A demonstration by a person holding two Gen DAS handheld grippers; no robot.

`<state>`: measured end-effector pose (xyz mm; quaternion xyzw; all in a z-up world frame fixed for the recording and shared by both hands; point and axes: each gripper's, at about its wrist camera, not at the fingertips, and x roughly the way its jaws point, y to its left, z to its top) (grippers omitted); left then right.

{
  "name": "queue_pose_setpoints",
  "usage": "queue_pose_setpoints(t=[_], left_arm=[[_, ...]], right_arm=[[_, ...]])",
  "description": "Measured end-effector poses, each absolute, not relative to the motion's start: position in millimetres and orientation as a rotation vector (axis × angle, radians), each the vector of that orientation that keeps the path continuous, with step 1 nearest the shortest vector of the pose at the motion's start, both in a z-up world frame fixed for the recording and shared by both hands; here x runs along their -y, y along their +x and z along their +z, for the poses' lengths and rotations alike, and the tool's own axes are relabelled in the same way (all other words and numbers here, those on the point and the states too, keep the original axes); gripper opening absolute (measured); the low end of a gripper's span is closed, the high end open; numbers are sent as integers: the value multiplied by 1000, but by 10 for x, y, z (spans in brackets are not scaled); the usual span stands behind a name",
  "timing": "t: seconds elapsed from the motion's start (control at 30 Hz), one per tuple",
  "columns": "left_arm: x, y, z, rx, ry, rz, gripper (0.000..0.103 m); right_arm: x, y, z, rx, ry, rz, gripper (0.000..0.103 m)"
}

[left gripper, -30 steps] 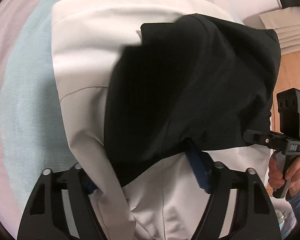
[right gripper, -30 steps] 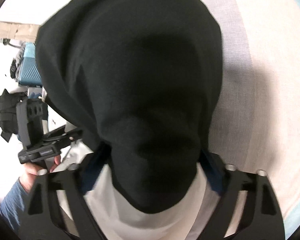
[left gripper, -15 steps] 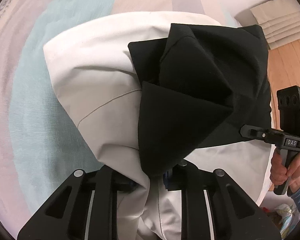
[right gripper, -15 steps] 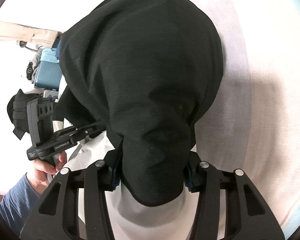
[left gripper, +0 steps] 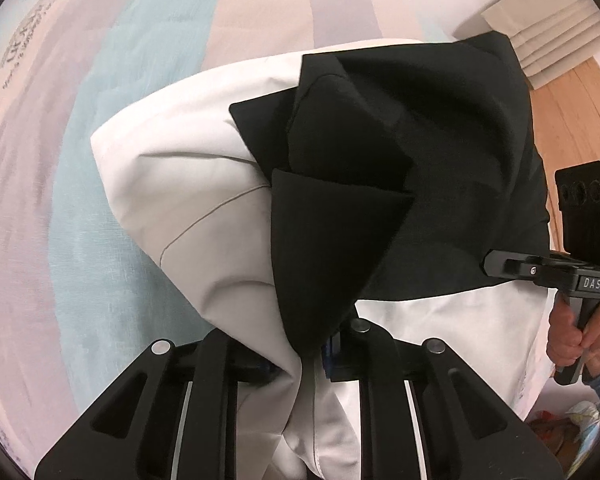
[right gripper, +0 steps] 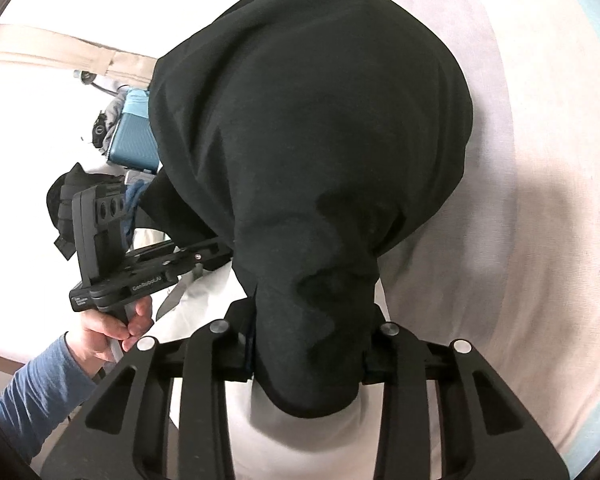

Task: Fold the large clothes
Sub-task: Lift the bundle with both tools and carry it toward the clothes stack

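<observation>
— Garment, large, of off-white cloth with a black fabric panel: where is it found?
— It is seen bunched over a bed cover striped in pale blue, pink and beige, with two gathered parts pinched by the grippers.

— How are the fingers of the left gripper set?
— They have just been closing and are drawn nearly together; a narrow fold of white and black cloth is clamped between them.

— And the right gripper?
— Its jaws have just been closing further too. A thicker wad of the black fabric is squeezed between the pads, so a wider gap is kept.

— What is noted around the cloth?
— Each gripper's handle is gripped by a hand in a blue sleeve. A teal ribbed suitcase is seen beyond the bed, and a wooden floor at the other side.
</observation>
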<state>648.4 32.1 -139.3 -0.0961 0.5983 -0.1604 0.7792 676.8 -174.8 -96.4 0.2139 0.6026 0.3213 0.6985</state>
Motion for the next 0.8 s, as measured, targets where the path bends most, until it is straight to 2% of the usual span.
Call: queue_pose_setpoints(t=[0.1, 0.53, 0.8], left_arm=[[-166, 6483, -1303, -1282, -217, -339, 14], [-330, 6318, -951, -1228, -211, -302, 13], [-359, 6224, -616, -1171, -191, -321, 13]], right_arm=[[1774, 6747, -867, -1323, 494, 745, 31], [1888, 6627, -386, -1255, 462, 821, 29], [1862, 6404, 170, -1170, 444, 824, 29]])
